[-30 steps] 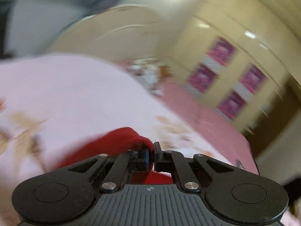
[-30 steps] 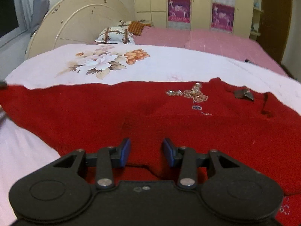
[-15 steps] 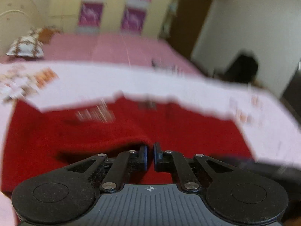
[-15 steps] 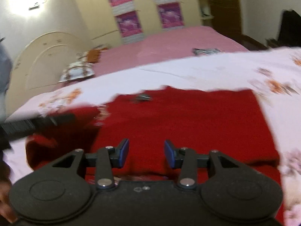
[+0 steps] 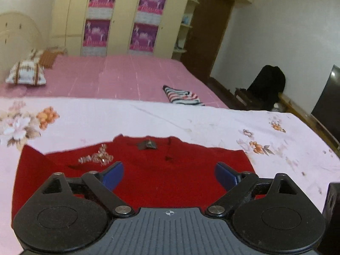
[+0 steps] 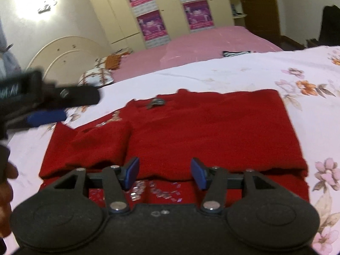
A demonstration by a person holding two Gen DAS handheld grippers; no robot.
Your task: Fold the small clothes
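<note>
A small red knit sweater (image 5: 161, 170) lies on the white floral bedspread (image 5: 148, 119), both sleeves folded in over the body. It has a grey neck label (image 5: 147, 145) and a sequin decoration (image 5: 96, 159). My left gripper (image 5: 169, 175) hangs over the sweater's near part, open wide and empty. My right gripper (image 6: 164, 173) is open and empty over the sweater's (image 6: 208, 131) near hem. The left gripper also shows at the left edge of the right wrist view (image 6: 46, 106), blurred.
A pink bed (image 5: 119, 76) lies behind with a striped folded garment (image 5: 182, 96) and pillows (image 5: 26, 75). A wardrobe with purple posters (image 5: 123, 17) stands at the back. A dark chair (image 5: 265, 87) and a screen (image 5: 327, 102) are at the right.
My left gripper carried the left sleeve across the sweater, let go of it and opened wide. My right gripper stayed open and swung toward the sweater's hem.
</note>
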